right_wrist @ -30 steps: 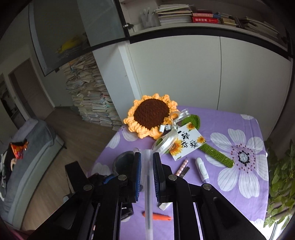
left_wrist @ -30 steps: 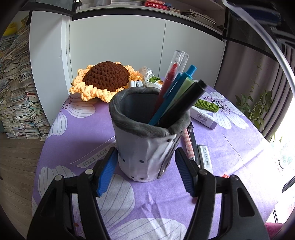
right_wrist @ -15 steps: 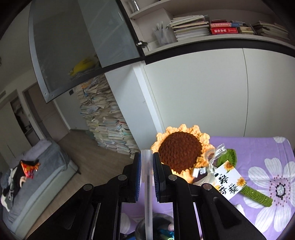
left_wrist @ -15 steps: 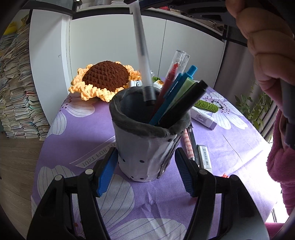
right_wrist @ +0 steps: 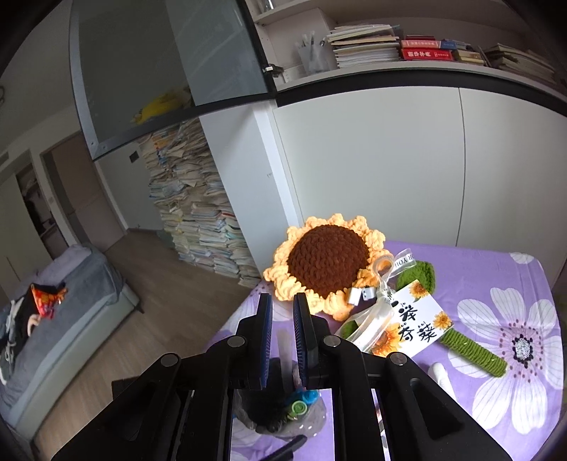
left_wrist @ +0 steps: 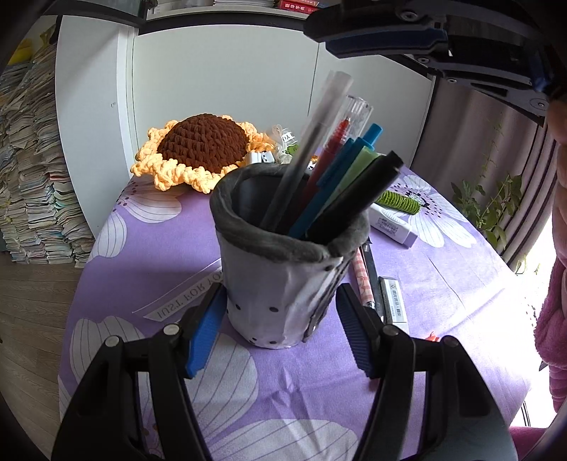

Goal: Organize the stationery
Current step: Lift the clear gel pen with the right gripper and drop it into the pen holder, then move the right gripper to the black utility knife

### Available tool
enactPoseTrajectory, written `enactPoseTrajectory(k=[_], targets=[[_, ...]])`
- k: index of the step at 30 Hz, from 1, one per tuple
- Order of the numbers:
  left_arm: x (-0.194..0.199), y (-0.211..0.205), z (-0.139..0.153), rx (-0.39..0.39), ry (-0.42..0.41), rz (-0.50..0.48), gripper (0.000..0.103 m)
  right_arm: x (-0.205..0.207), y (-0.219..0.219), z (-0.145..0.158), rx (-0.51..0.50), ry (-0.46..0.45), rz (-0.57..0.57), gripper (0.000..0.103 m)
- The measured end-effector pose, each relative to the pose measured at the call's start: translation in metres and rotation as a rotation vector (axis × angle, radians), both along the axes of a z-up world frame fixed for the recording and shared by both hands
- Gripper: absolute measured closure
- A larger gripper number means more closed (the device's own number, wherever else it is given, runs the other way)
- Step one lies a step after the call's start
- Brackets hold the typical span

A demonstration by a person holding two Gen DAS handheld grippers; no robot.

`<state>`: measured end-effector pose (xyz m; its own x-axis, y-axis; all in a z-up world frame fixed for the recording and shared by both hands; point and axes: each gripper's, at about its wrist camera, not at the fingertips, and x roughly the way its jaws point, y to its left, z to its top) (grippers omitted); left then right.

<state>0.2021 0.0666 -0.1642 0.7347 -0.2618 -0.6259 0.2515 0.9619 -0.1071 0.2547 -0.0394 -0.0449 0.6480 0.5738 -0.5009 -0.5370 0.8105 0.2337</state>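
A grey fabric pen holder (left_wrist: pixel 283 283) stands upright on the purple flowered tablecloth (left_wrist: pixel 159 269). It holds several pens, among them a frosted clear pen (left_wrist: pixel 312 142) leaning in it. My left gripper (left_wrist: pixel 280 329) is open, with its jaws on either side of the holder's base. My right gripper (right_wrist: pixel 282 315) hovers above the holder, its jaws slightly apart and empty. The frosted pen (right_wrist: pixel 283 349) shows below them, over the holder (right_wrist: pixel 283 422). The right gripper also shows at the top of the left wrist view (left_wrist: pixel 425 32).
A crocheted sunflower (left_wrist: pixel 202 149) lies at the table's far side, with a card (right_wrist: pixel 414 326) and green stem (right_wrist: pixel 471 349). An eraser (left_wrist: pixel 393 223), a pink pen (left_wrist: pixel 363 280) and a correction tape (left_wrist: pixel 393 301) lie right of the holder. Stacked books (left_wrist: pixel 32 177) stand left.
The right gripper lowered the frosted pen into the holder and let it go. The pen now leans in the holder. The left gripper has not moved.
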Motion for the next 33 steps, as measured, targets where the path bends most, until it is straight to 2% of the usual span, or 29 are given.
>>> enactPoseTrajectory(k=[4,9,12,14,18,20,23,28,33], targets=[[0.001,0.0,0.0,-0.002,0.0,0.0,0.04,-0.013,0.002,-0.004,-0.083,0.009,0.015,0.09],[0.0,0.001,0.0,-0.003,0.0,0.001,0.04,-0.022,-0.028,0.004,-0.019,0.031,-0.028,0.089],[0.0,0.001,0.0,-0.003,-0.001,-0.001,0.041,-0.02,-0.047,0.001,-0.041,0.055,-0.09,0.089],[0.0,0.0,0.0,-0.003,-0.003,-0.002,0.041,-0.012,-0.055,-0.012,-0.085,0.104,-0.135,0.089],[-0.001,0.0,0.0,-0.003,-0.001,-0.002,0.041,0.008,-0.063,-0.064,-0.205,0.312,-0.193,0.089],[-0.001,-0.001,0.0,-0.002,0.0,-0.001,0.04,0.012,-0.066,-0.09,-0.213,0.409,-0.181,0.089],[-0.001,-0.001,0.0,-0.002,0.0,-0.001,0.04,0.007,-0.065,-0.114,-0.168,0.503,-0.113,0.089],[-0.001,-0.001,0.0,-0.002,0.0,-0.002,0.04,-0.005,-0.05,-0.125,-0.122,0.564,0.014,0.089],[-0.001,-0.001,0.0,-0.002,0.0,-0.002,0.04,-0.008,-0.042,-0.133,-0.171,0.58,0.015,0.089]])
